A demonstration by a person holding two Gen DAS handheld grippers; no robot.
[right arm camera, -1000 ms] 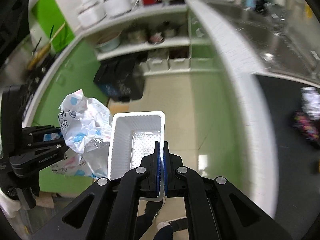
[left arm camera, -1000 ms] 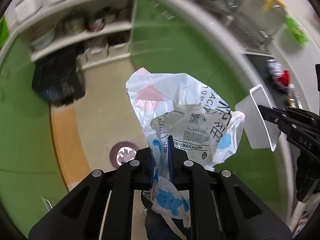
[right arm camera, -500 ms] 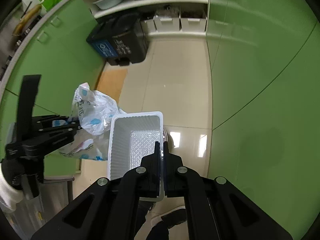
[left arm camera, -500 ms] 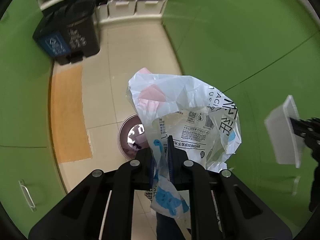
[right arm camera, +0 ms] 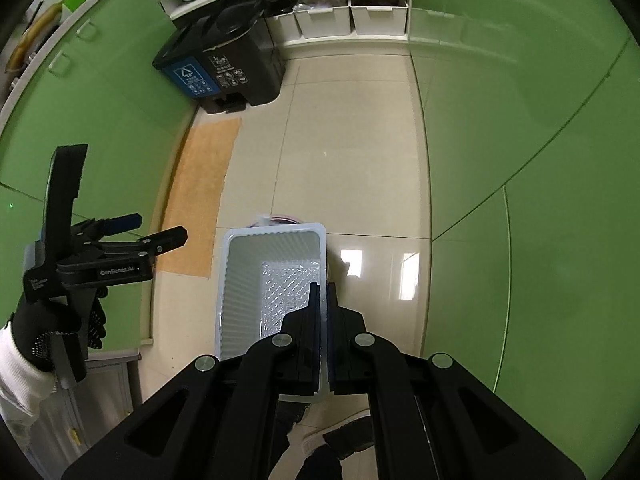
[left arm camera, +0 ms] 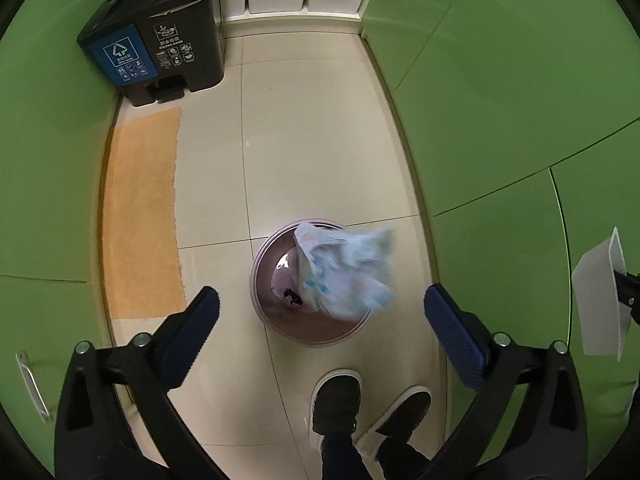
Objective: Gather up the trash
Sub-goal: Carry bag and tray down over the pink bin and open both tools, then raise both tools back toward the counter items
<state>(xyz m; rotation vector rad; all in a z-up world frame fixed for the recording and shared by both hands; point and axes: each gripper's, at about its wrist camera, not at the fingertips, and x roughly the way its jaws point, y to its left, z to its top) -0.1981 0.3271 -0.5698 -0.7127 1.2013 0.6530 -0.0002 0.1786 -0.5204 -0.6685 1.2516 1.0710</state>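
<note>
1. Since half a second ago, the plastic bag (left arm camera: 346, 272) has left my left gripper (left arm camera: 320, 314) and now shows blurred at the mouth of the pink bin (left arm camera: 260, 276) on the floor, partly inside its rim; whether it has settled I cannot tell.
2. That gripper's fingers (left arm camera: 200, 320) were pinched on the bag before; now they stand wide apart with nothing between them, pointing straight down over the bin.
3. I judge the gripper hangs directly above the bin so the light bag drops in rather than drifting onto the tiles.
4. My right gripper (right arm camera: 323, 300) is as it was: clenched on the near wall of the white tray (right arm camera: 240, 280), one finger inside and one outside.
5. From the right wrist view the tray is held roughly level with its open side toward the camera, and the bin is mostly hidden behind it, so I judge it is waiting its turn to go in.
6. From the left wrist view the tray (left arm camera: 596, 300) sits off to the right of the bin, well clear of the bag.
7. Further off, the black pedal bin (left arm camera: 160, 44) stands by the shelves, unused.
</note>
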